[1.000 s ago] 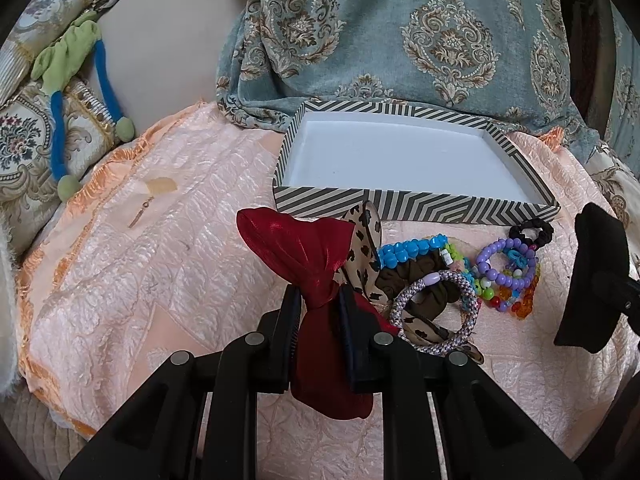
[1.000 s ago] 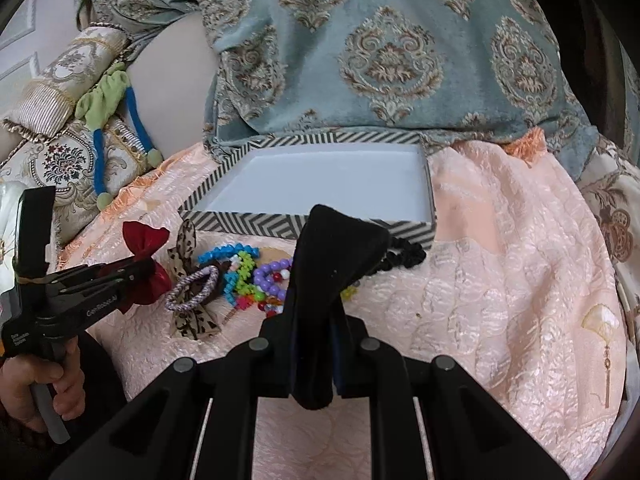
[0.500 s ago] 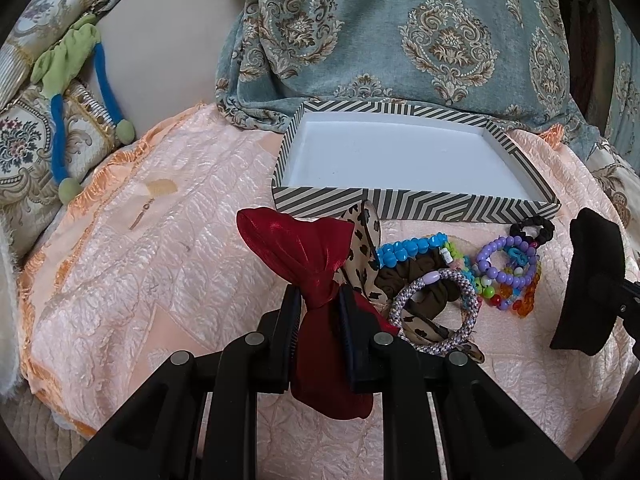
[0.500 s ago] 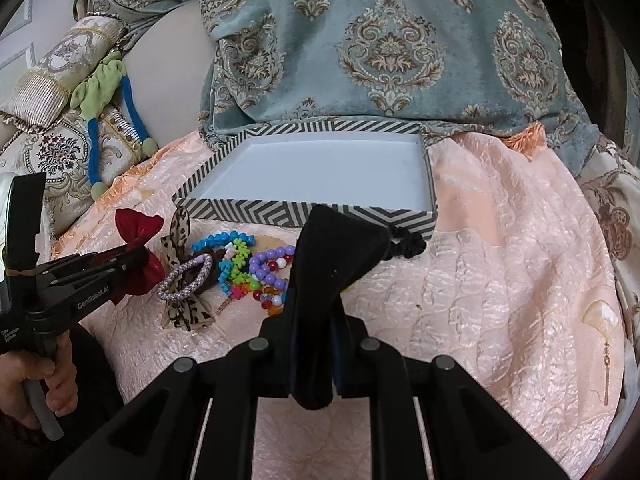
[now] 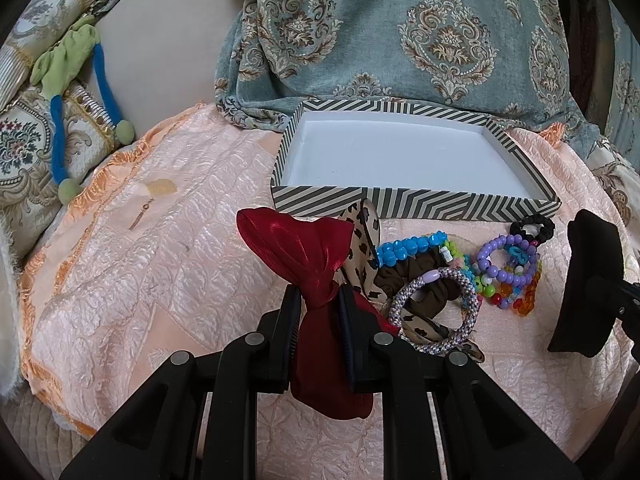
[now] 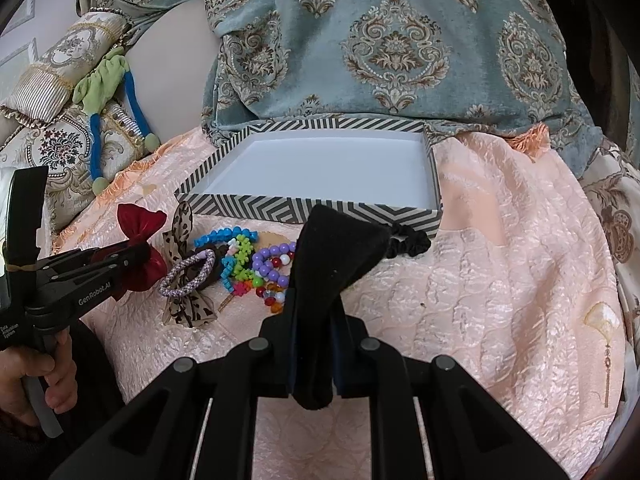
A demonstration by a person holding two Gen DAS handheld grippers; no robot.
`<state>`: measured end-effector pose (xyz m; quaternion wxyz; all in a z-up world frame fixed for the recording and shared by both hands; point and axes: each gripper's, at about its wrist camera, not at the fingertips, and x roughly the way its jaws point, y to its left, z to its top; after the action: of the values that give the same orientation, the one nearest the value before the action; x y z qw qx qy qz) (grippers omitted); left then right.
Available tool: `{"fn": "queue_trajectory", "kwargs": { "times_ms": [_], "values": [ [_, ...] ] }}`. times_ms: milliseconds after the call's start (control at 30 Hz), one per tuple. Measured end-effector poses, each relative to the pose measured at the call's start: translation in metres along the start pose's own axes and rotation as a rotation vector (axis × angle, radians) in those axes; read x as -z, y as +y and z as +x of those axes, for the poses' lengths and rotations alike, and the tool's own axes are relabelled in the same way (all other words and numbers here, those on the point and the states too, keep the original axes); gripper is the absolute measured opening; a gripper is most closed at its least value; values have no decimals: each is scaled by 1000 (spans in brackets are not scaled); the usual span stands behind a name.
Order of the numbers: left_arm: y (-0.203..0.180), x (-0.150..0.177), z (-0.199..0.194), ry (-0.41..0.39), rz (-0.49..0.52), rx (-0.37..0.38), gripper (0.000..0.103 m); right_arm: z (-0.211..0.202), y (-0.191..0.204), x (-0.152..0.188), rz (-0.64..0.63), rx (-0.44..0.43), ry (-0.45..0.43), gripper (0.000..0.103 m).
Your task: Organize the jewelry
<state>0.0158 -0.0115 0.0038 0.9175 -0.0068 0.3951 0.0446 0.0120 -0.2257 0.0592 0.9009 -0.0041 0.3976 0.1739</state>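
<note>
Closest to me, my left gripper [image 5: 319,300] is pinching the red bow [image 5: 312,264] at its knot, so half of the bow sticks up past the fingers and half hangs down toward me. My right gripper [image 6: 314,312] is squeezed tight on a black bow [image 6: 336,248], which stands up in front of its camera.

Just past the grippers, a small heap of hair things and bracelets lies on the peach blanket [image 5: 160,260]. A leopard-print bow [image 5: 362,240] is right beside the red bow. A purple and grey hair tie [image 5: 440,308] rests on a brown scrunchie [image 5: 404,284]. Next to them are a blue bead bracelet [image 5: 412,246], a purple bead bracelet [image 5: 506,260] and some orange and red beads [image 5: 524,300]. A little black scrunchie [image 5: 534,226] lies near the box wall.

Behind the heap sits the striped box [image 5: 400,204], open on top and white inside. Farther back hangs a blue-green patterned cloth [image 5: 400,40]. Off to the left, a green and blue stuffed toy [image 5: 72,92] leans on a cushion [image 5: 24,152].
</note>
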Motion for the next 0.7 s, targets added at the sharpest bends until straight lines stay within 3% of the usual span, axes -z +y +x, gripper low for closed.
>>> {"fn": "queue_trajectory", "kwargs": {
  "times_ms": [500, 700],
  "values": [
    [-1, 1, 2, 5, 9, -7, 2, -3, 3, 1, -10, 7, -28, 13],
    [-2, 1, 2, 2, 12, -18, 2, 1, 2, 1, 1, -3, -1, 13]
  ]
}}
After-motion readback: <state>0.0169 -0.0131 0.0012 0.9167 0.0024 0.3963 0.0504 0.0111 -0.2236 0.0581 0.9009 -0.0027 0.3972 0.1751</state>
